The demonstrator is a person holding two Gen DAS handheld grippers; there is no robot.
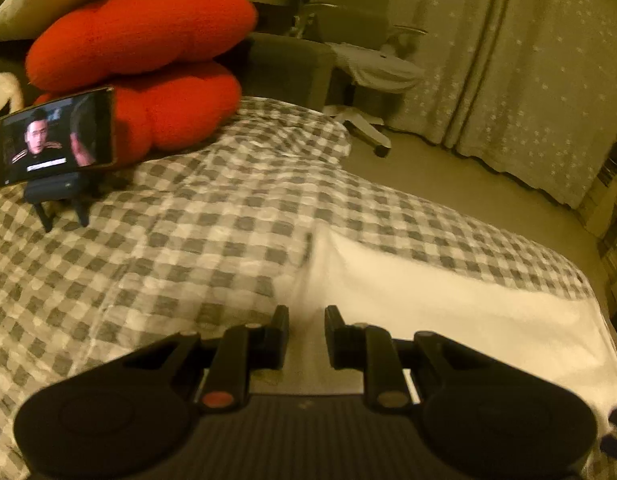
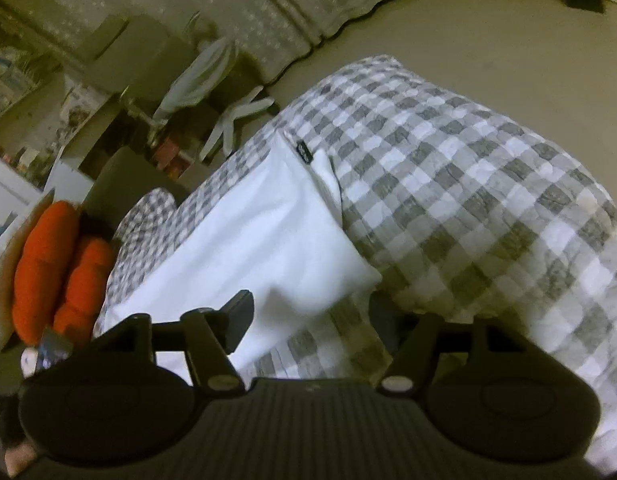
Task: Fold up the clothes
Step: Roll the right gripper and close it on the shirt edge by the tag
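While the white garment [image 1: 448, 300] is lying flat on the checked bedspread [image 1: 148, 260], the left tongs [image 1: 306, 334] are standing narrowly parted with its edge between them, grip unclear; the right tongs [image 2: 312, 320] are spreading wide at its six o'clock corner.

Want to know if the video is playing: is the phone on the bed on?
On: the phone screen is lit with a picture.

We hold our left gripper [image 1: 306, 320] narrowly parted, angled downward; our right gripper [image 2: 308, 312] gapes wide, rolled toward ten o'clock.
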